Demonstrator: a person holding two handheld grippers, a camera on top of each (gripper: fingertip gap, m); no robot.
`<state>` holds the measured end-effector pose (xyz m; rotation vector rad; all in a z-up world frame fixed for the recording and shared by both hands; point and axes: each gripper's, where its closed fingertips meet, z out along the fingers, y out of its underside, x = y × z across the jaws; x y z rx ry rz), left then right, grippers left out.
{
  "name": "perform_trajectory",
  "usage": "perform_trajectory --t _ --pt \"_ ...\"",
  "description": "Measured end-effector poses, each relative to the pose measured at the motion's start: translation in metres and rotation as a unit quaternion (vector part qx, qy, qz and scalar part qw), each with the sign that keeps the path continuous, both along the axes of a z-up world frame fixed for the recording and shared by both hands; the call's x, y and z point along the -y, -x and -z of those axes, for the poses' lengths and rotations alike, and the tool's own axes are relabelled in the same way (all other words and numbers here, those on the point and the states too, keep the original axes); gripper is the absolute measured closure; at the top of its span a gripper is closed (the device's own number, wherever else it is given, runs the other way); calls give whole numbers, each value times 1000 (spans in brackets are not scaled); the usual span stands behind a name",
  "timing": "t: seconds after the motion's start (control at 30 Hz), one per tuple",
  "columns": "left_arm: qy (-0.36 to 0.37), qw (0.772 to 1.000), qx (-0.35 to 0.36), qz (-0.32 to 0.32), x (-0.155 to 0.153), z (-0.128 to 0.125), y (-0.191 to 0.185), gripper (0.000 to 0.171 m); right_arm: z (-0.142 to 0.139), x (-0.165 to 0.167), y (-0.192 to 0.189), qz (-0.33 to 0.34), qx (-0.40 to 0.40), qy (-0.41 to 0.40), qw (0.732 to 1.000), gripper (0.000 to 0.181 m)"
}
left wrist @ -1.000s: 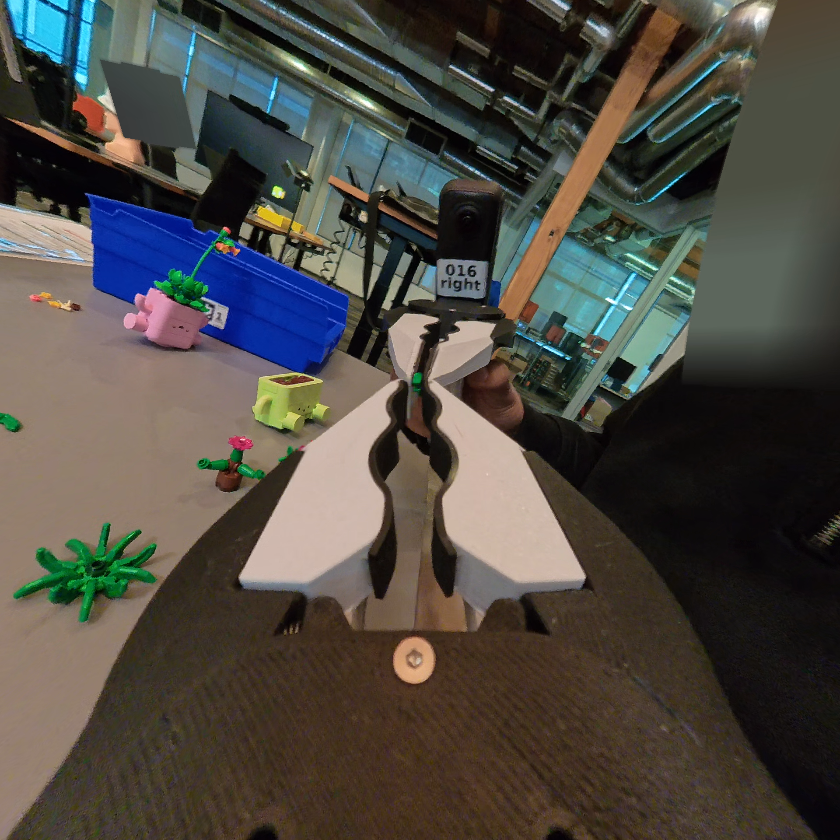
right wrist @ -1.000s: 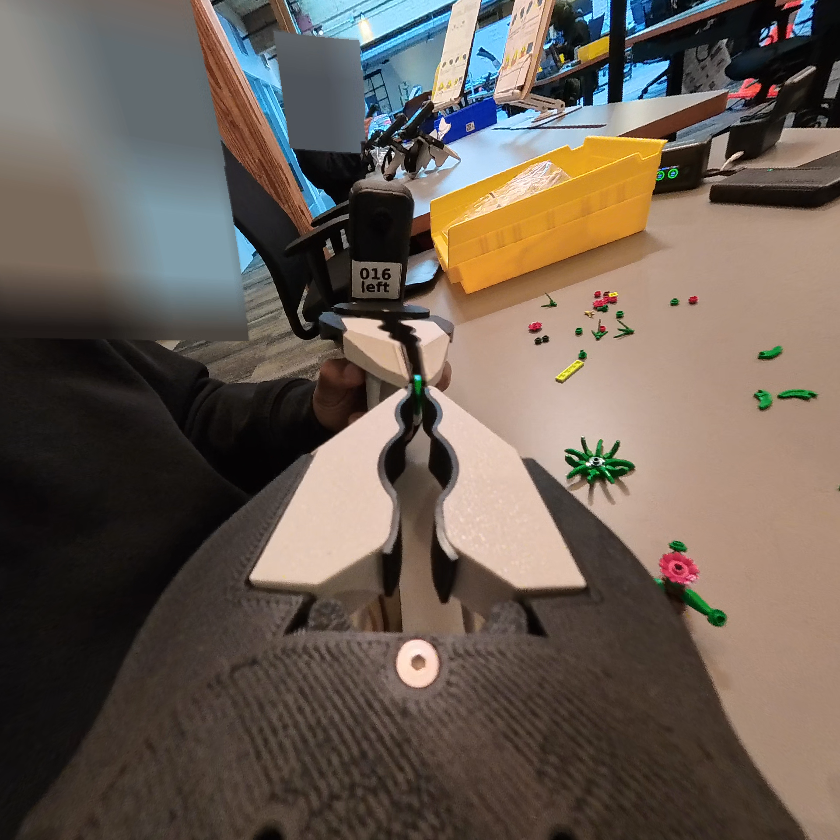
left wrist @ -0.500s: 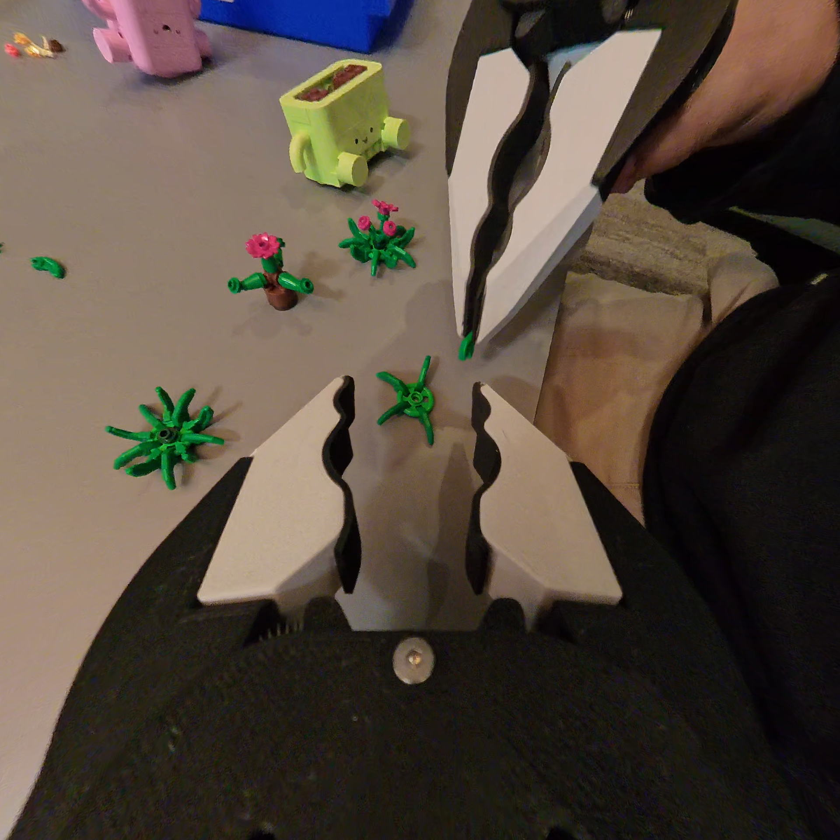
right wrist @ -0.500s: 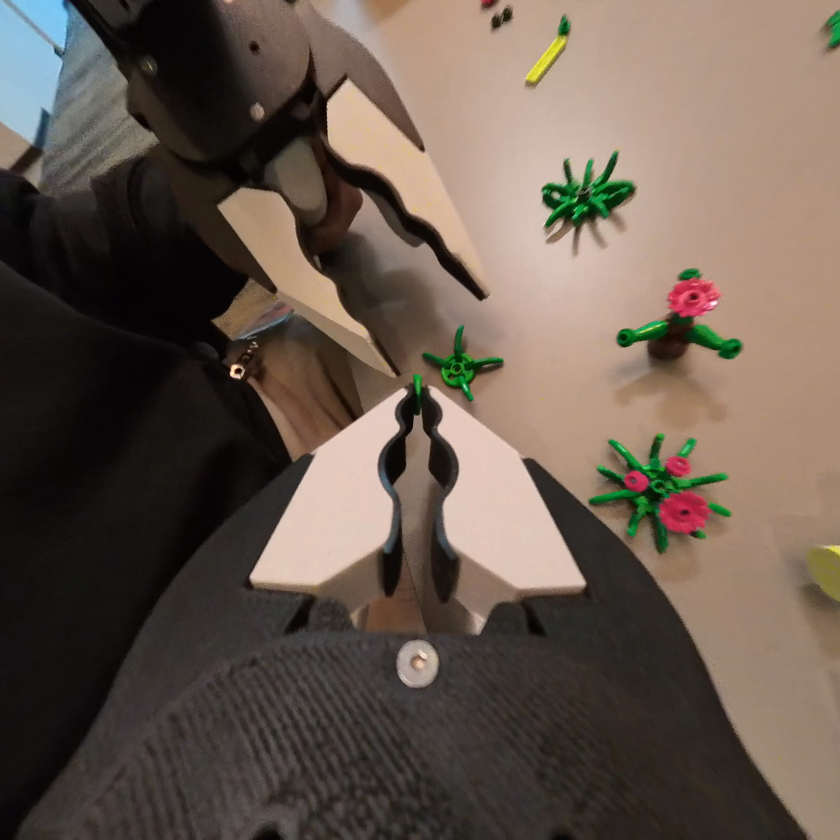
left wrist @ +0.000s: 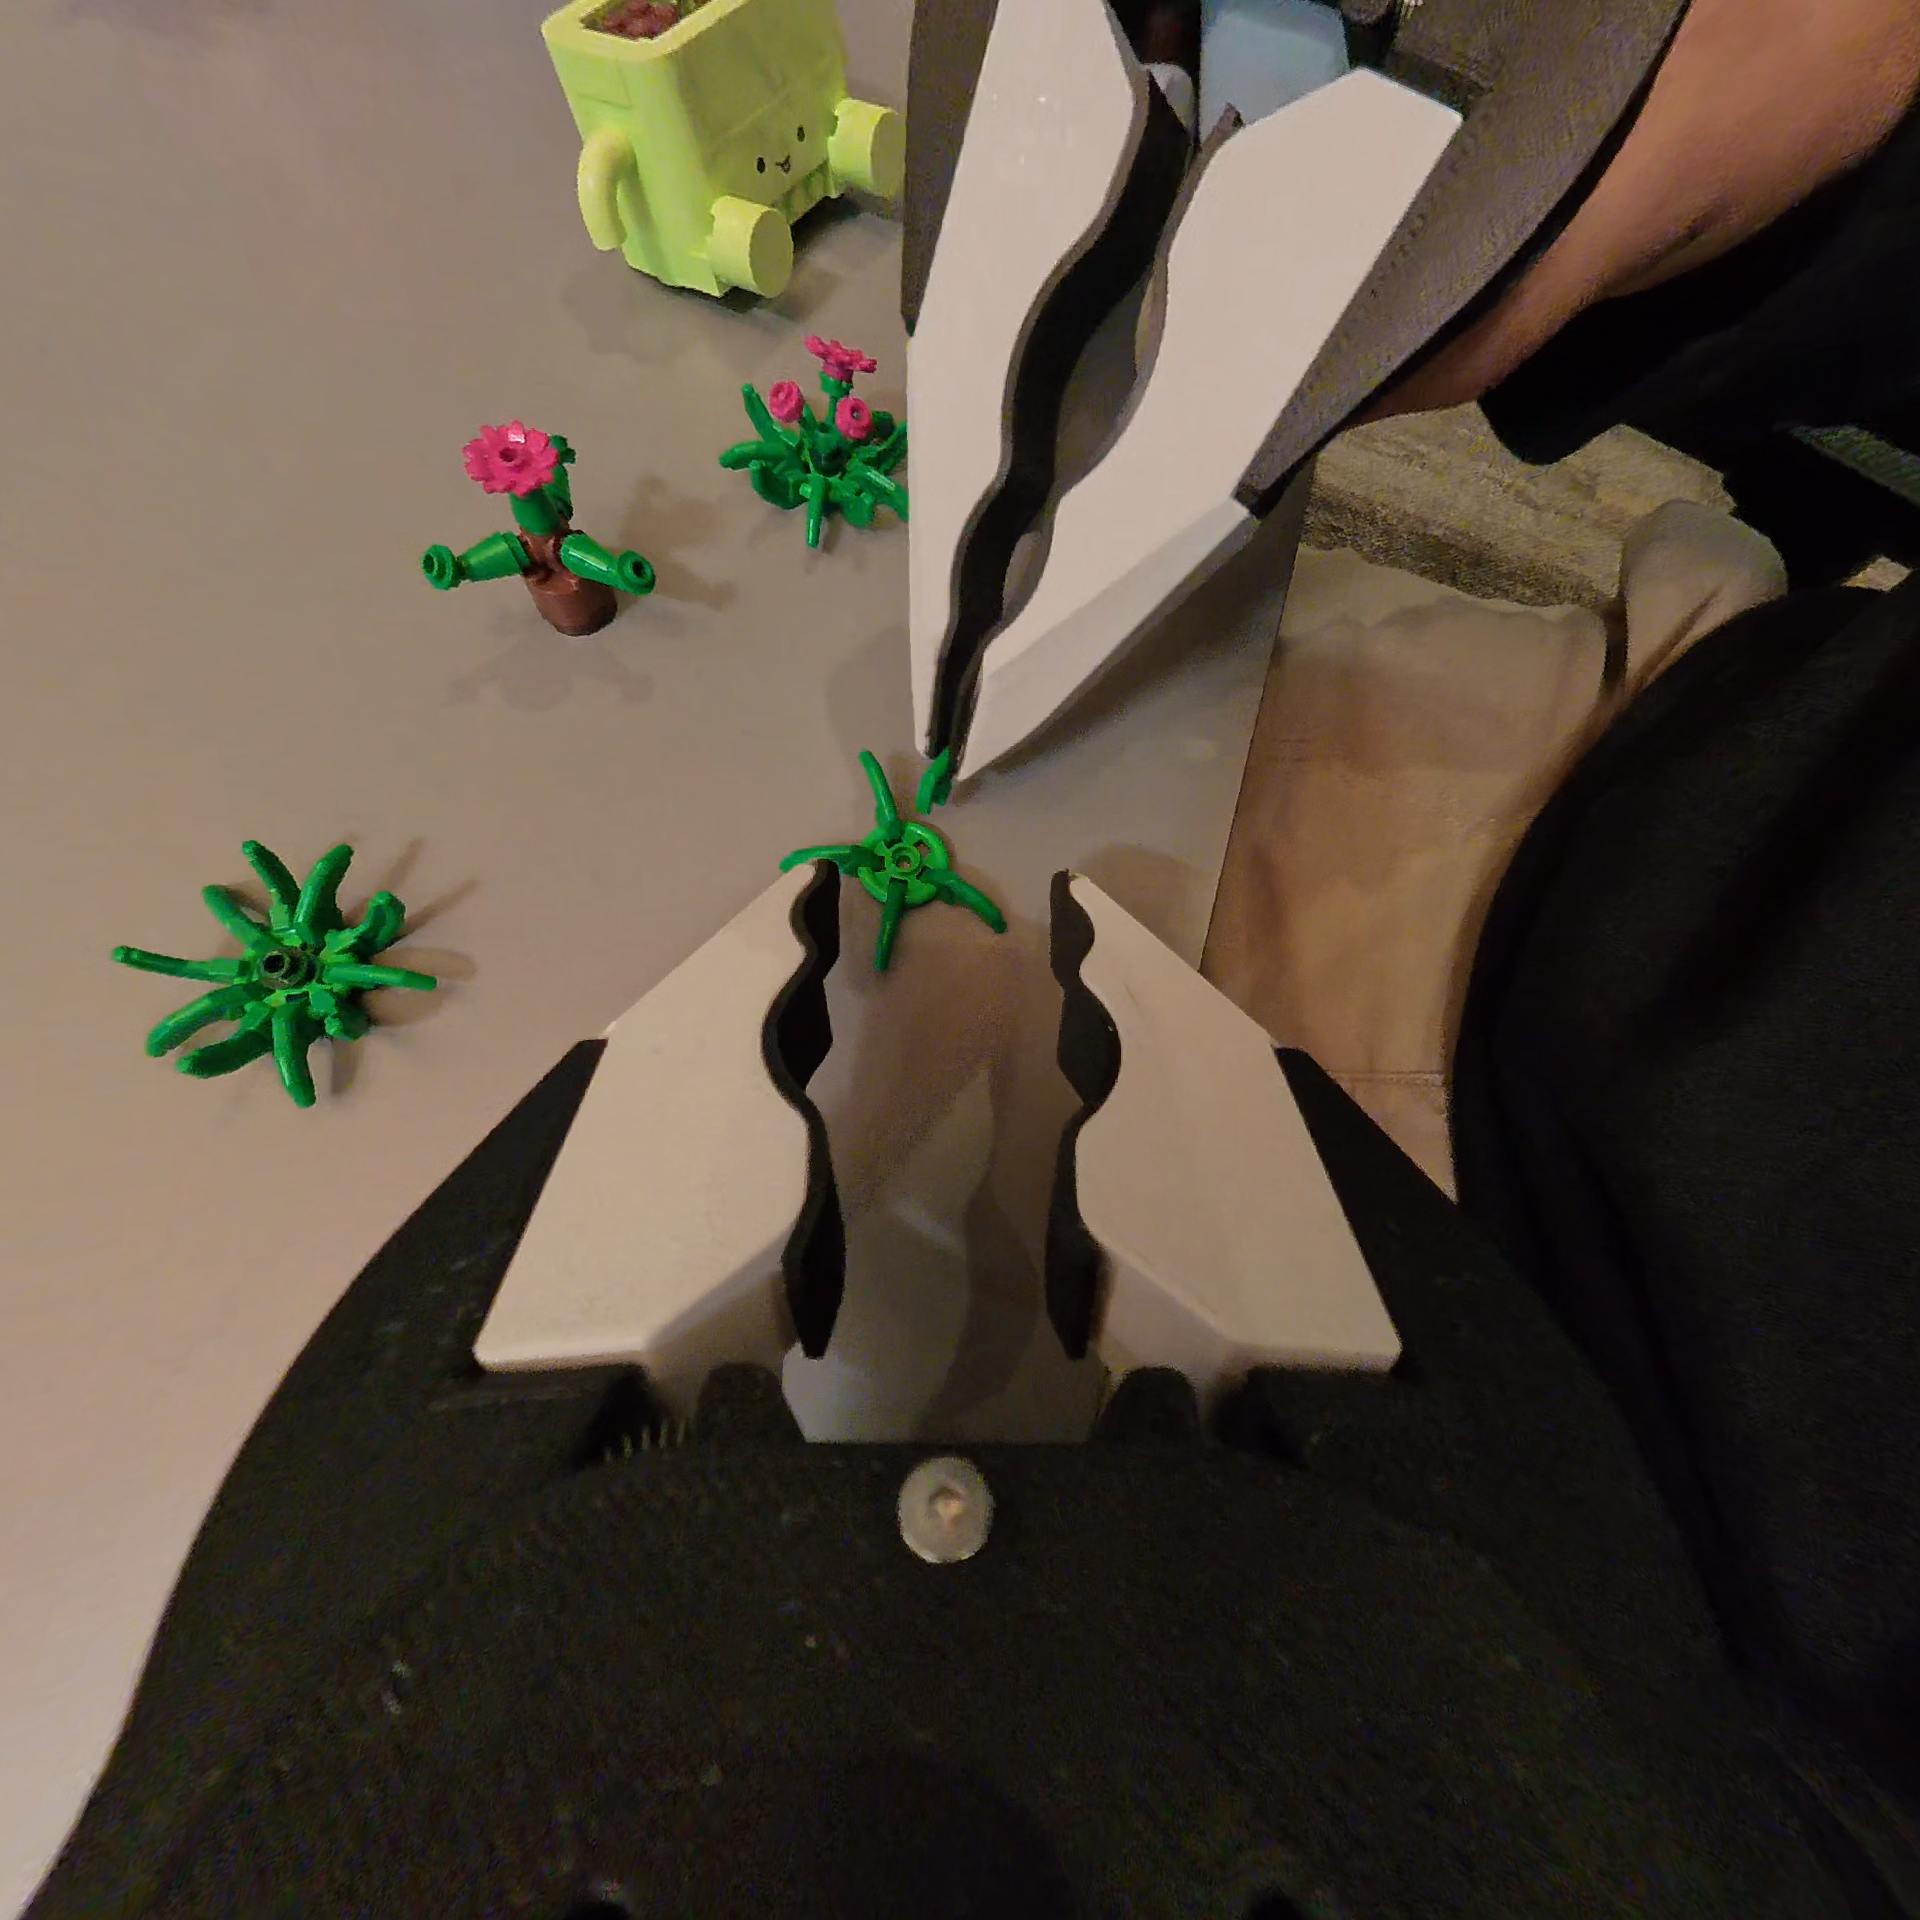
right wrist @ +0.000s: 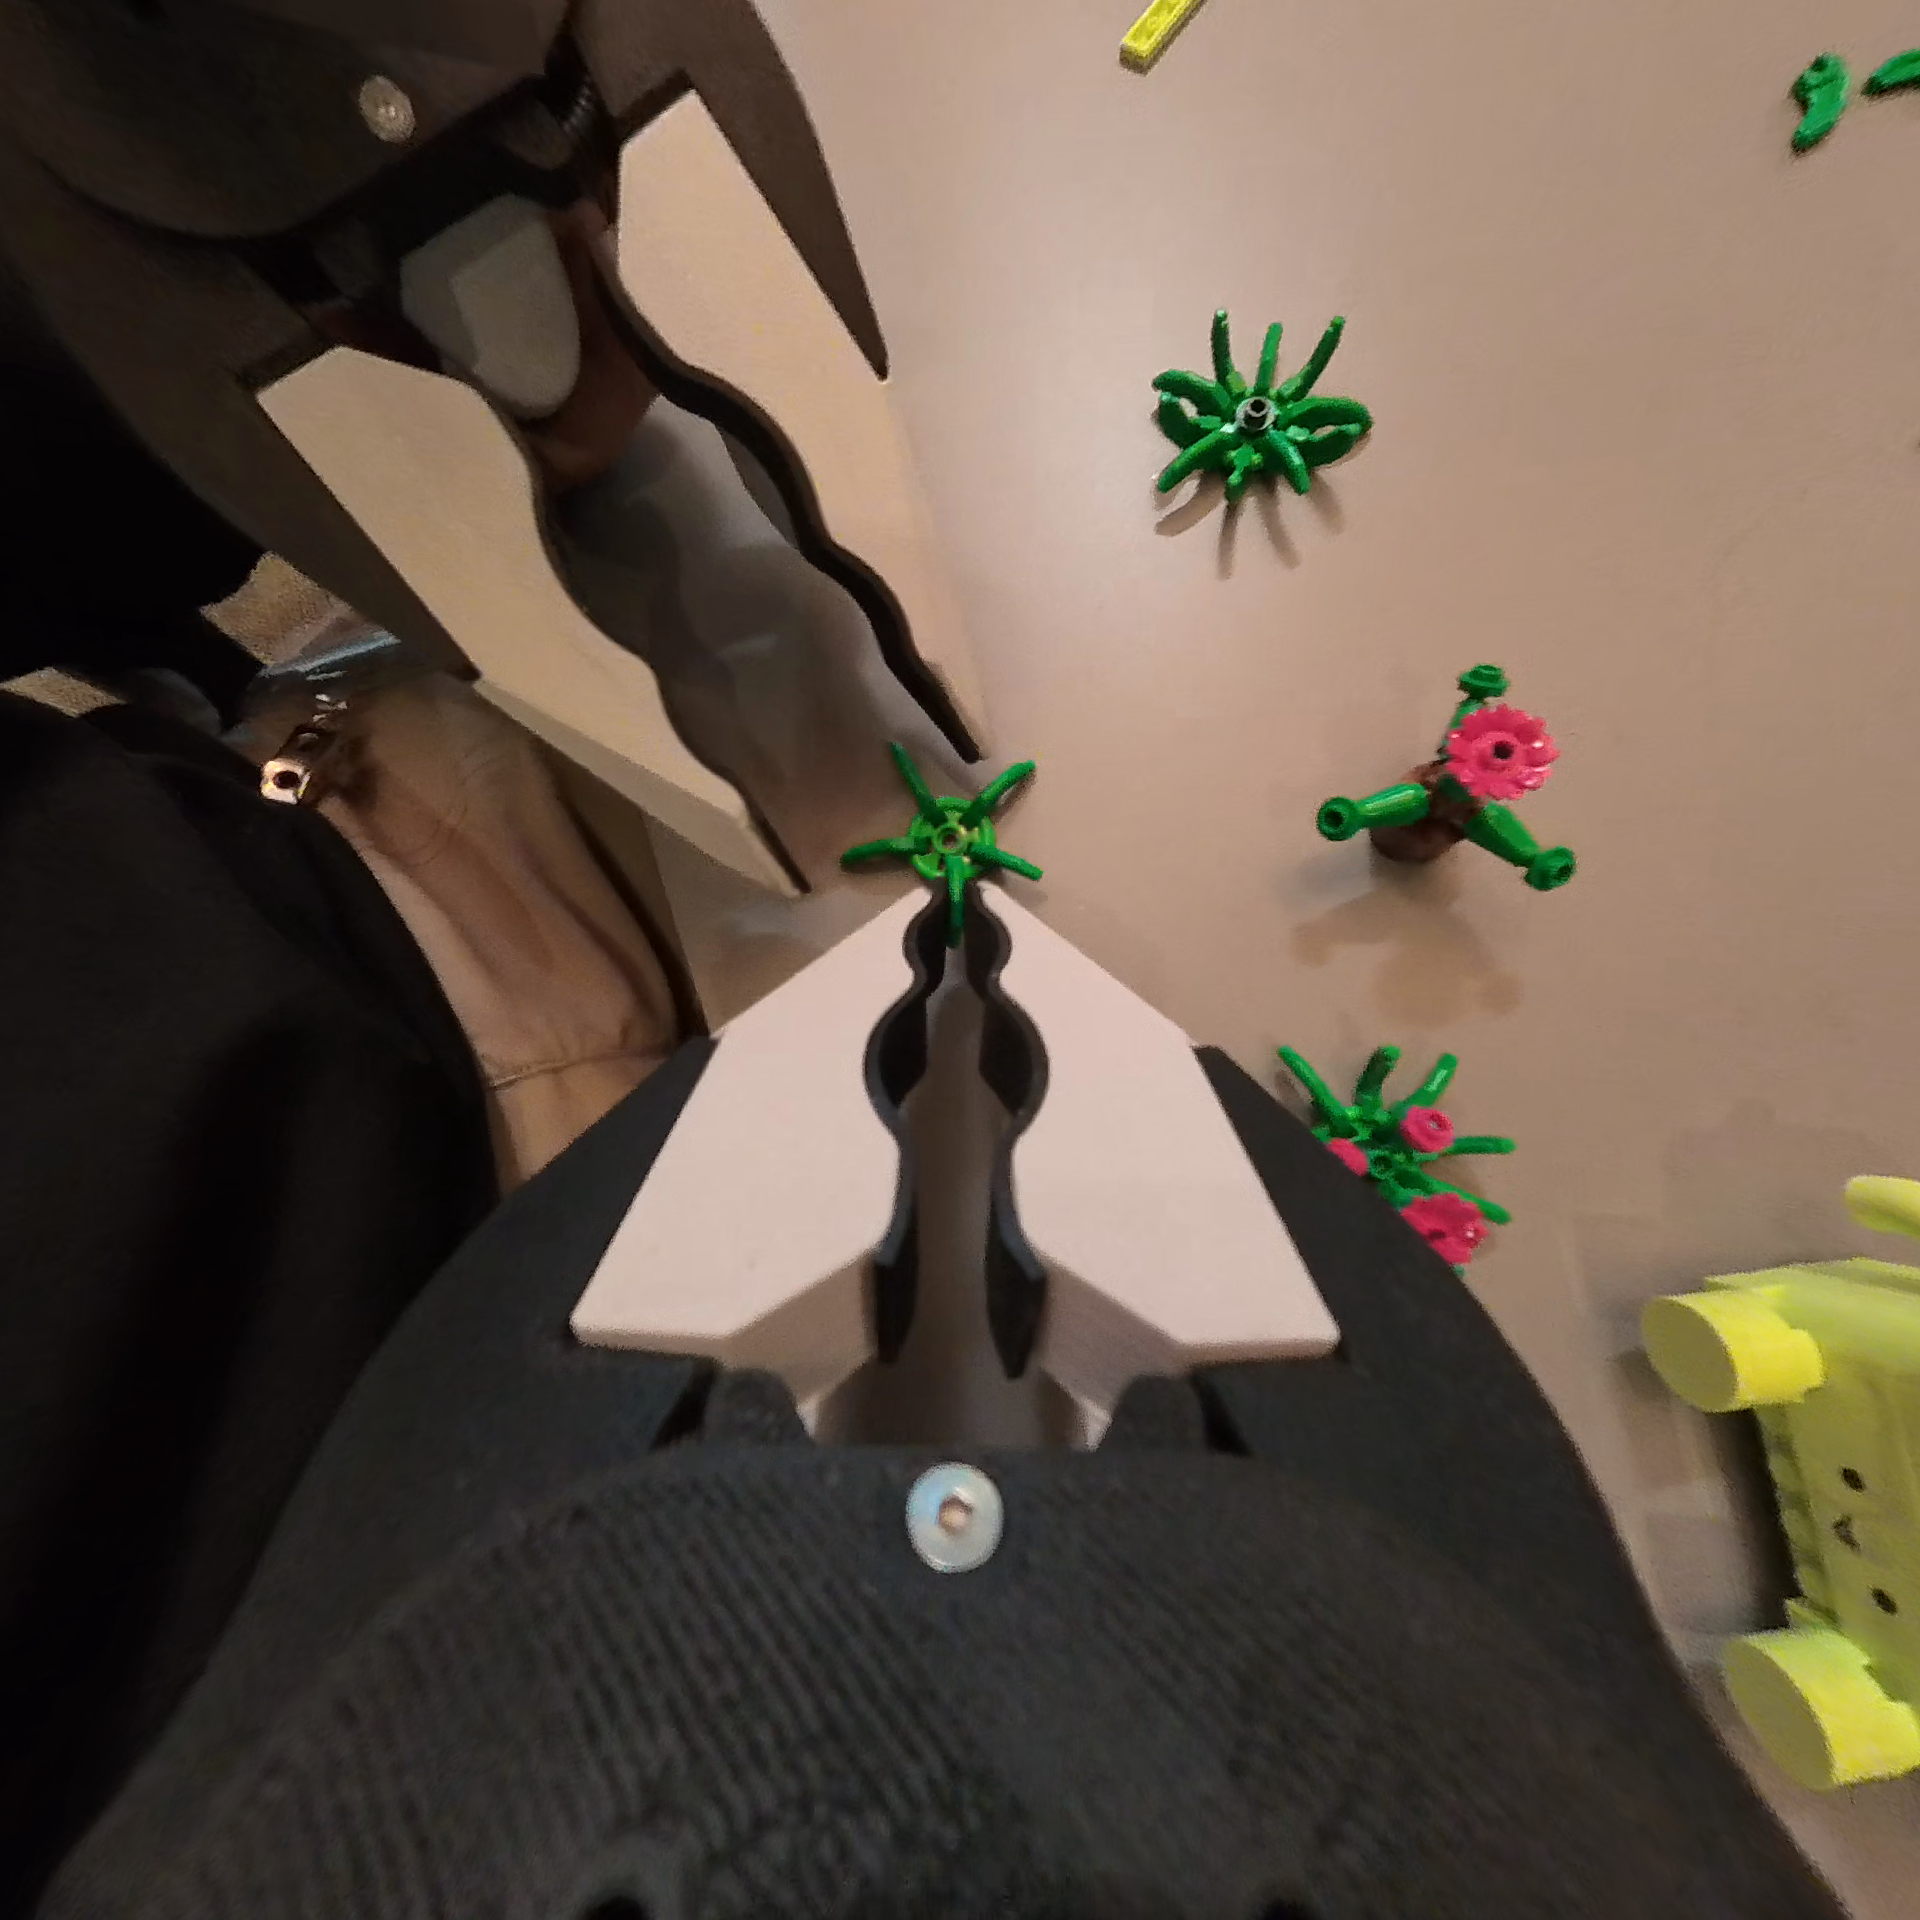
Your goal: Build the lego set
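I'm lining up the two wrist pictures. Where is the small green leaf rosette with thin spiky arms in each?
Left wrist view: small leaf rosette lies on the table just beyond the open left gripper.
Right wrist view: small leaf rosette at centre, right off the shut right gripper.
Shared landmark: brown-potted pink flower.

Dim, warm indoor light from overhead; soft, faint shadows spread on the bench (left wrist: 260, 416) beneath the leaf pieces; no glare; wide-angle bending stretches the edges of both views; the left wrist view is sharp; in the right wrist view the lime pot (right wrist: 1829, 1455) at the edge is smeared and out of focus.
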<state>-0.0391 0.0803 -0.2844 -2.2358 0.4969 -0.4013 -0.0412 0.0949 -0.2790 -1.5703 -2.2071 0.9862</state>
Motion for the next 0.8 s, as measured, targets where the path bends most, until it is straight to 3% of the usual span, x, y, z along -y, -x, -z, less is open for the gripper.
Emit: perform_trajectory --t 0.27,0.8 --pt "22 999 -32 -1 0 10 0 133 9 0 0 -15 35 -80 996 180" --pt "16 998 -59 -19 -2 12 3 144 10 2 2 -10 101 -111 989 181"
